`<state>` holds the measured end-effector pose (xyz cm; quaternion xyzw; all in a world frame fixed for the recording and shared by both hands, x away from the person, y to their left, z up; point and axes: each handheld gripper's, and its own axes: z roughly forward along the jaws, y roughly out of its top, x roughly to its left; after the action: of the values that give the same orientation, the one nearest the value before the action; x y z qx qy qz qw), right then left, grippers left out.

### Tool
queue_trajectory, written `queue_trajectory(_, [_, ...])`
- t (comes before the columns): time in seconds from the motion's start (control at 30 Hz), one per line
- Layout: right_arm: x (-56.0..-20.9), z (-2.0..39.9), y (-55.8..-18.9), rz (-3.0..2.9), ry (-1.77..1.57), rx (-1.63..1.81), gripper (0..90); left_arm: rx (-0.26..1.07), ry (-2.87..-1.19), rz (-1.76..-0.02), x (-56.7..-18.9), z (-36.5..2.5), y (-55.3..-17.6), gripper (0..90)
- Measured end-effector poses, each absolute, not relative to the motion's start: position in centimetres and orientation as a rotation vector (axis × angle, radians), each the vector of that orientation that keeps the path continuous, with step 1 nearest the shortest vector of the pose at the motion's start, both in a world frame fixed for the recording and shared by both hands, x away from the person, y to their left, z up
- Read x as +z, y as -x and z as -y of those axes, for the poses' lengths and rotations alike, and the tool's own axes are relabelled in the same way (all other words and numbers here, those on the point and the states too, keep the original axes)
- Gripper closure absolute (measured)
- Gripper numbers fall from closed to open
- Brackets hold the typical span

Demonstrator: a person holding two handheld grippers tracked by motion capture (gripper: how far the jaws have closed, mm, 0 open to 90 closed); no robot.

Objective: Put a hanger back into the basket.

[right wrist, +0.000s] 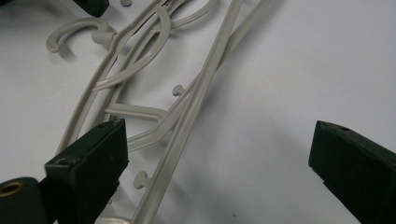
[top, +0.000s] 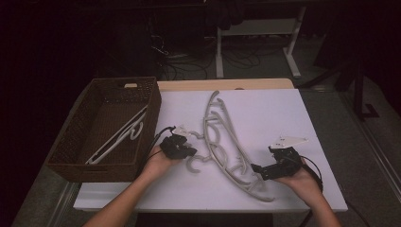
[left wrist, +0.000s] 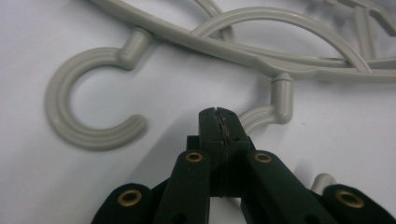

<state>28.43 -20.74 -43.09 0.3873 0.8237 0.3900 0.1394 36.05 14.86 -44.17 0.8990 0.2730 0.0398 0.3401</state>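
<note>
Fingers (left wrist: 208, 126) pinched on a hanger hook (left wrist: 261, 116), left gripper (top: 177, 145) low; right gripper's (right wrist: 219, 158) fingers wide.

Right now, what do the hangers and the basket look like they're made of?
Hangers: probably molded plastic, pale grey with a smooth, faintly glossy surface and rounded ribs and hooks. Basket: seems to be woven wicker or rattan, dark brown and matte, with a visible weave on its walls.
</note>
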Motion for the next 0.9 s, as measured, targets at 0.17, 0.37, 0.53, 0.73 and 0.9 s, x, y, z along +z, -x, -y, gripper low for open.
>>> queue_trajectory(0.17, [-43.1, 20.7, -28.4, -2.385, -1.12, 1.126, 6.3, 0.027, -2.34, -0.68, -44.3, -14.3, -35.4, 89.4])
queue_trajectory(0.37, [-43.0, 20.0, -28.4, -2.405, -1.153, 1.122, 16.1, 0.015, -2.339, -0.649, -44.2, -13.6, -34.5, 84.5])
queue_trajectory(0.53, [-42.9, 18.7, -28.8, -2.41, -1.186, 1.115, 25.9, 0.053, -2.286, -0.699, -43.7, -14.7, -34.9, 67.3])
queue_trajectory(0.73, [-42.8, 16.7, -30.0, -2.41, -1.226, 1.117, 36.0, 0.082, -2.231, -0.757, -43.3, -16.2, -35.3, 48.3])
queue_trajectory(0.9, [-42.5, 14.9, -31.8, -2.398, -1.218, 1.111, 45.3, 0.097, -2.23, -0.762, -43.5, -16.2, -35.3, 36.2])
